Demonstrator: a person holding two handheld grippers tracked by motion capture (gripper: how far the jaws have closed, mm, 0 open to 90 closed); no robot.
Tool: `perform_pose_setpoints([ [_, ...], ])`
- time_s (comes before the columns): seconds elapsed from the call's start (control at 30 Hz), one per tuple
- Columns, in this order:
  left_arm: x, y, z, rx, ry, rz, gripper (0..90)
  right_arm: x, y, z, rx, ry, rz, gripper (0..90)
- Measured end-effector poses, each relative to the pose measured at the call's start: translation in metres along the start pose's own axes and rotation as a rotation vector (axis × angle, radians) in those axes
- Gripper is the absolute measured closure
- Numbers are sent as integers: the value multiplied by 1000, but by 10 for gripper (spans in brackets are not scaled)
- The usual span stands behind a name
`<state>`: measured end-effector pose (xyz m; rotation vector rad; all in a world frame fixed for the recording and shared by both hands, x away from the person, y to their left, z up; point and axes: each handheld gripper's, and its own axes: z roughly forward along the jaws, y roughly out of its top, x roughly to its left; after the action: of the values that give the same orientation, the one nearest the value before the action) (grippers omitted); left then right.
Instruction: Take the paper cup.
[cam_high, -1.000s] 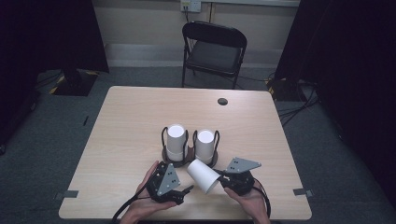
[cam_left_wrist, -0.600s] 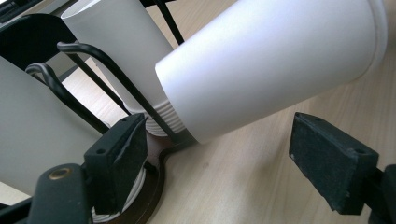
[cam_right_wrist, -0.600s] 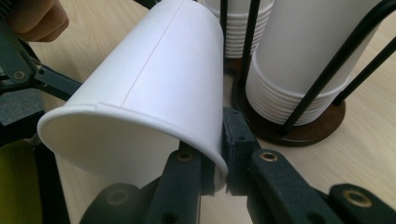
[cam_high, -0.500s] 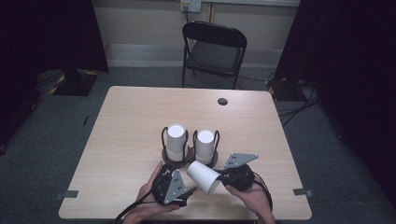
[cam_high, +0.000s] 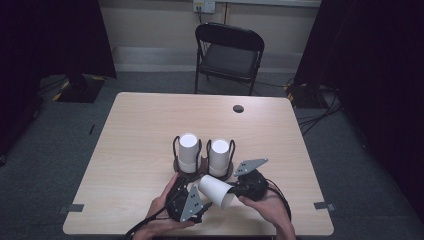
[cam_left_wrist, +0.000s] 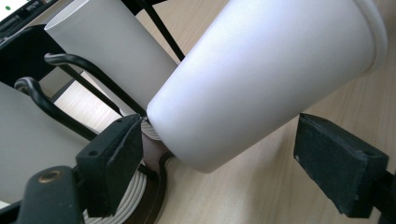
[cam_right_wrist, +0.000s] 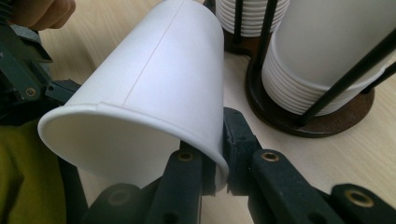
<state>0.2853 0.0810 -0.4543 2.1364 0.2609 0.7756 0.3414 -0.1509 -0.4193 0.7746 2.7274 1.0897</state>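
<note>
A loose white paper cup (cam_high: 216, 191) lies tilted on its side between both hands, low over the table's front. My right gripper (cam_high: 231, 193) is shut on the cup's rim. In the right gripper view, the jaws of the right gripper (cam_right_wrist: 219, 135) pinch the wall of the cup (cam_right_wrist: 154, 93) at the rim. My left gripper (cam_high: 199, 196) is at the cup's closed end. In the left gripper view, the cup (cam_left_wrist: 261, 79) sits between the spread jaws of the left gripper (cam_left_wrist: 224, 158); they have just been opening and the pads do not press it.
Two stacks of white cups (cam_high: 188, 152) (cam_high: 219, 156) stand in black wire holders just behind the hands, close to the held cup. A small black round disc (cam_high: 238, 108) sits near the table's (cam_high: 140, 130) far edge. A folding chair (cam_high: 229, 52) stands beyond the table.
Both hands and the tilted cup stay almost where they were. The left gripper has edged slightly toward the table's near edge.
</note>
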Motion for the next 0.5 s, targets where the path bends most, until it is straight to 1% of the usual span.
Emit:
perform_pose_setpoints([
  [0.03,0,0,0,5,-12,-4,159,0,1,0,3,-1,-1,851],
  [0.07,0,1,0,-5,-21,-21,157,0,3,-1,8,5,0,851],
  [0.1,-1,1,0,-7,-13,-25,148,0,4,-1,15,9,-3,851],
  [0.17,-2,2,1,-1,6,-5,151,0,8,-1,36,-5,13,852],
  [0.23,-3,3,1,7,16,17,147,0,11,0,51,-2,14,852],
  [0.27,-4,4,2,-1,18,21,145,0,12,1,59,1,15,852],
  [0.3,-4,5,1,5,22,30,142,0,14,1,64,1,15,852],
  [0.33,-4,5,1,3,22,21,134,0,15,1,61,4,12,852],
  [0.37,-3,5,1,0,17,23,131,0,16,1,65,4,13,852],
  [0.4,-3,5,1,-3,12,10,131,0,17,1,69,3,13,853],
  [0.47,-2,5,1,-15,9,-18,149,0,20,0,68,-4,27,855],
  [0.5,-4,5,2,-26,12,-18,154,0,21,-1,71,-11,27,856],
])
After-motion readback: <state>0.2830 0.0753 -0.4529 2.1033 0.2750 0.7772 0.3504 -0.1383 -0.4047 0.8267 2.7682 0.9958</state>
